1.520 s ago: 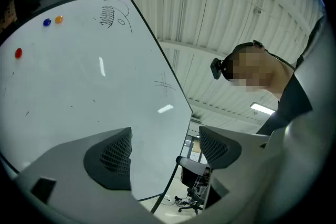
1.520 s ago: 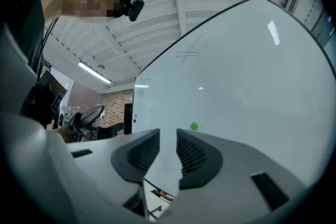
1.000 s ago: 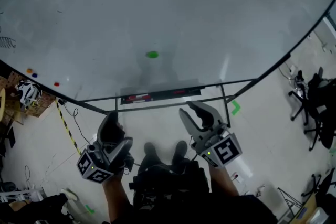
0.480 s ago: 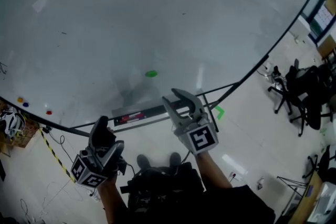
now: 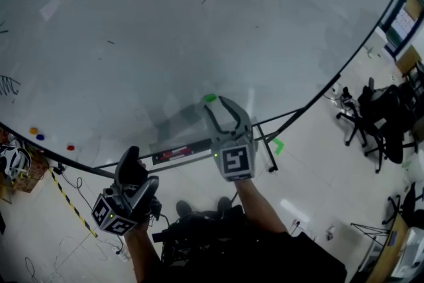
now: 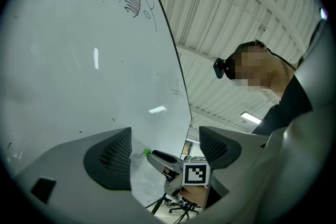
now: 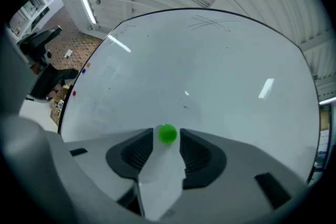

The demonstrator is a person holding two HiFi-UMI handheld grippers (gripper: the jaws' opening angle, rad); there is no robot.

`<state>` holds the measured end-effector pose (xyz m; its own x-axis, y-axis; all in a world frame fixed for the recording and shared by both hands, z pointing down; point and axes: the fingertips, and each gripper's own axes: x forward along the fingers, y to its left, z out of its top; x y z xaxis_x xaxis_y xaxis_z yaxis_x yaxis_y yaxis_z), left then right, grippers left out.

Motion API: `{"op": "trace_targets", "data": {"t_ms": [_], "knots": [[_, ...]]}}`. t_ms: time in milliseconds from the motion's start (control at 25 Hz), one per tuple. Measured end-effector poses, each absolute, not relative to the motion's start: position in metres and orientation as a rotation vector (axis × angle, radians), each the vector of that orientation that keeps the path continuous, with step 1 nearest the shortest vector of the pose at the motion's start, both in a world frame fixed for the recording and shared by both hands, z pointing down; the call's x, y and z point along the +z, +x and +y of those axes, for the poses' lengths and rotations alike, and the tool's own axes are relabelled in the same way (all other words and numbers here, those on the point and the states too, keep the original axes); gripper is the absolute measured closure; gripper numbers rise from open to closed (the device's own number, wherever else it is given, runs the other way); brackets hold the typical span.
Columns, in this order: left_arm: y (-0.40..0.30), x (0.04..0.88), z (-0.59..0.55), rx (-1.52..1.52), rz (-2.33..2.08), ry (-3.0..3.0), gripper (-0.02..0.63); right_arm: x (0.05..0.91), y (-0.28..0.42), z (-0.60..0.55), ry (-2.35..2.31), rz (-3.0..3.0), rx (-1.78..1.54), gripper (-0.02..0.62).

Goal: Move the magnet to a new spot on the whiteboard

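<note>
A small green magnet [image 5: 210, 98] sticks to the lower part of the big whiteboard [image 5: 165, 23]. My right gripper [image 5: 218, 104] reaches up to the board, and the magnet [image 7: 167, 134] sits between its fingertips. Its jaws are opening, and the pads do not press on the magnet. My left gripper [image 5: 130, 159] hangs low at the left, away from the board. In the left gripper view its jaws stand apart with nothing between them, and the right gripper [image 6: 157, 156] shows through the gap.
Orange [image 5: 33, 131], blue [image 5: 41, 137] and red [image 5: 71, 147] magnets sit near the board's lower left edge. A tray [image 5: 175, 154] runs under the board. Office chairs [image 5: 377, 122] stand on the floor at right. Yellow-black tape [image 5: 69, 199] lies at left.
My right gripper has risen from waist height to the board and now brackets the green magnet, with its jaws wider. The left gripper has hardly moved.
</note>
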<state>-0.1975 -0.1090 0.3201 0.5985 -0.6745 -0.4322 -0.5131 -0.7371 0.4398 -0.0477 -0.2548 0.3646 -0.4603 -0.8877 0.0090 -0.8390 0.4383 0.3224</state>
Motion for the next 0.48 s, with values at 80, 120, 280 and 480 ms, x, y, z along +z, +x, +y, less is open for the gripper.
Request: {"op": "trace_targets", "data": {"t_ms": [80,120,280,480], "knots": [[-0.202,0.3214,-0.1098,-0.862,-0.976,2.552,0.204,0.3658,-0.0521,-0.26,1.535,-2.484,-0.428,0.407],[-0.203,0.3217,-0.1096,-0.863,-0.977,2.55,0.204,0.367,-0.0542,-0.2622,1.54,-2.47,-0.439,0.407],[-0.2031,0.3224,-0.1072,-0.859,-0.973,2.552,0.204,0.3668,-0.0542,-0.2661,1.604,-2.421,-0.487,0.418],[-0.202,0.3252,-0.1086,-0.852,-0.972,2.544,0.204,0.3665,-0.0535,-0.267,1.602,-2.38,-0.492,0.445]]}}
